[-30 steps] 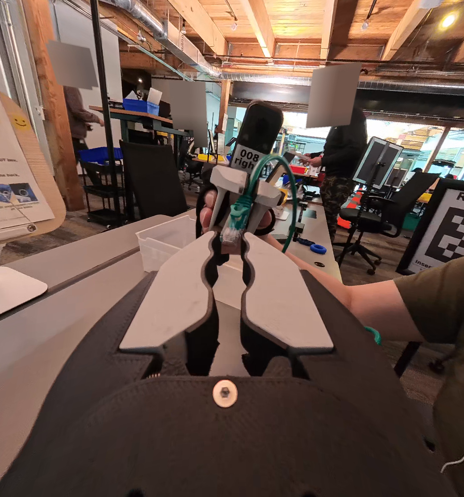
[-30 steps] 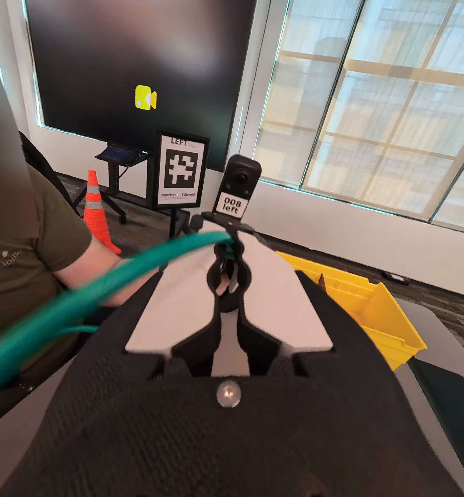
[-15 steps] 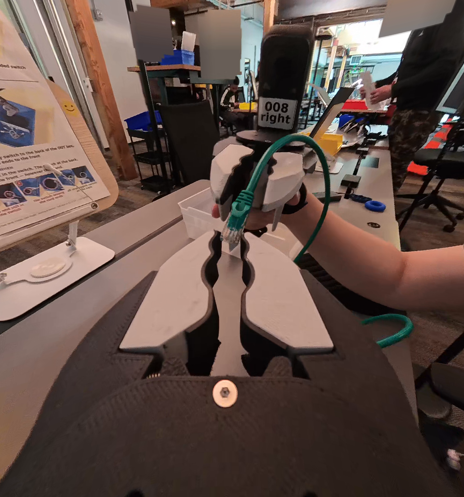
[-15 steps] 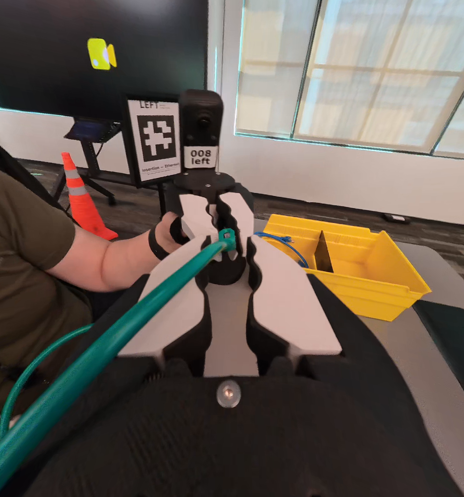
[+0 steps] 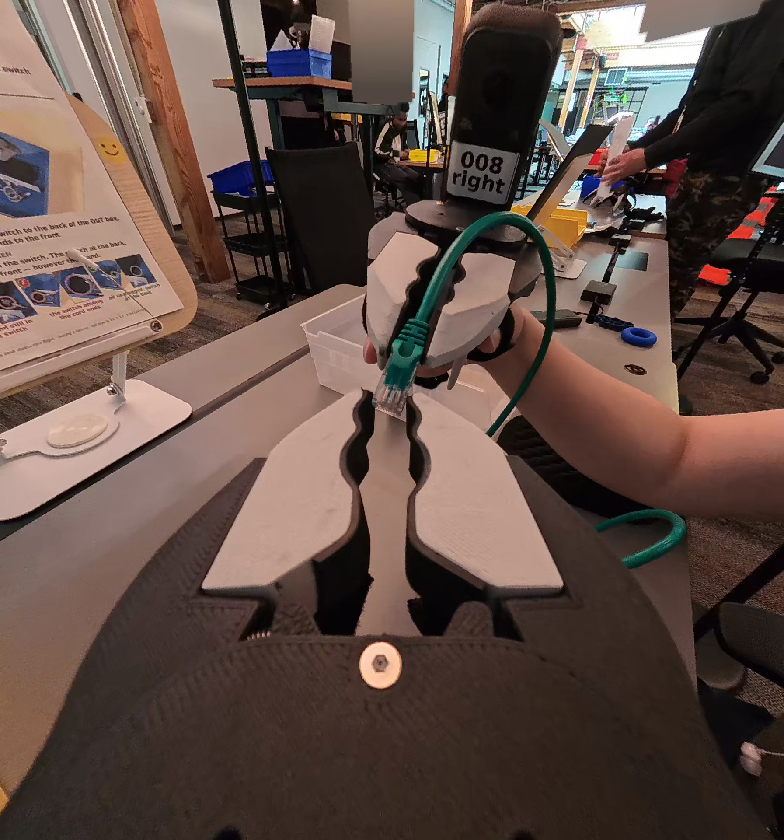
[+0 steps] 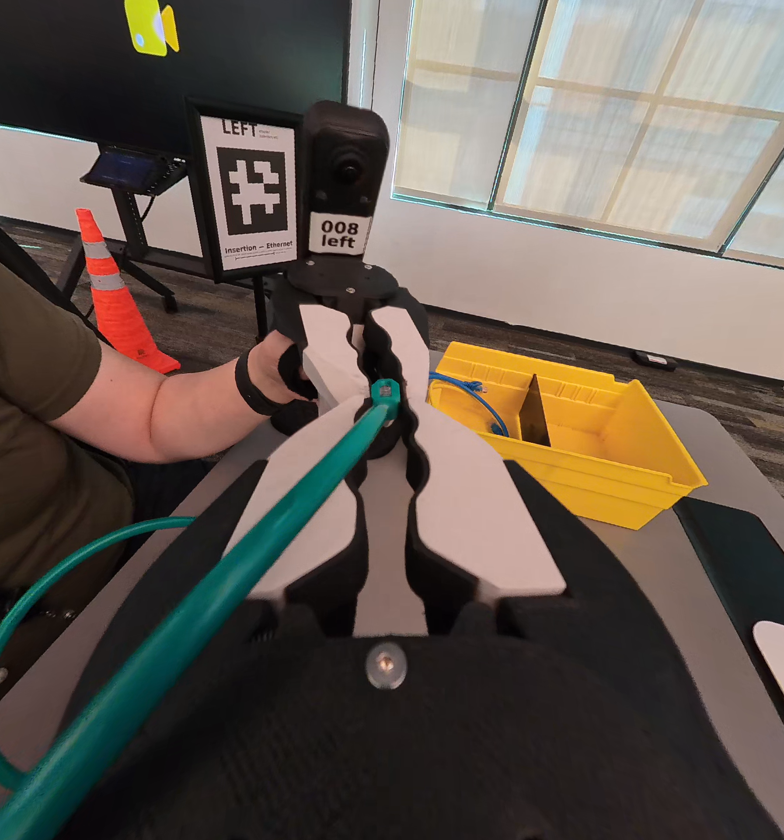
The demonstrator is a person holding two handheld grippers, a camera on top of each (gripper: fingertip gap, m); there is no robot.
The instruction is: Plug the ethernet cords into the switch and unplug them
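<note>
We are holding the right gripper [image 5: 419, 363] above the grey table [image 5: 108, 522], and its two white fingers [image 5: 390, 295] are closing on the green ethernet cord [image 5: 431, 291] just behind the plug. The clear plug [image 5: 391, 397] is pointing down out of the fingertips, toward the left gripper [image 5: 384, 407]. From the right gripper the cord is rising in an arch, is coming down beside our right forearm [image 5: 630, 436] and is making one more loop [image 5: 653, 536] past the right edge of the table. In the right wrist view the same cord [image 6: 244, 545] is running over the left finger of this gripper, and its green boot [image 6: 384, 393] is sitting at the fingertips.

The left gripper is facing the right one, tip to tip. Its fingers are standing a little apart, with a narrow gap, and they are holding nothing; the plug is hanging right at their tips. We cannot tell if it is touching them.

Behind the left gripper, a yellow bin [image 6: 608, 477] with a dark divider is sitting near the far edge of the table, and a blue cord [image 6: 471, 395] is lying in its left compartment. Behind the right gripper, a clear plastic tray [image 5: 331, 345] is standing on the table. At the left edge, an instruction board [image 5: 63, 227] is leaning on a white stand [image 5: 76, 436]. We are not seeing the switch in either view.
</note>
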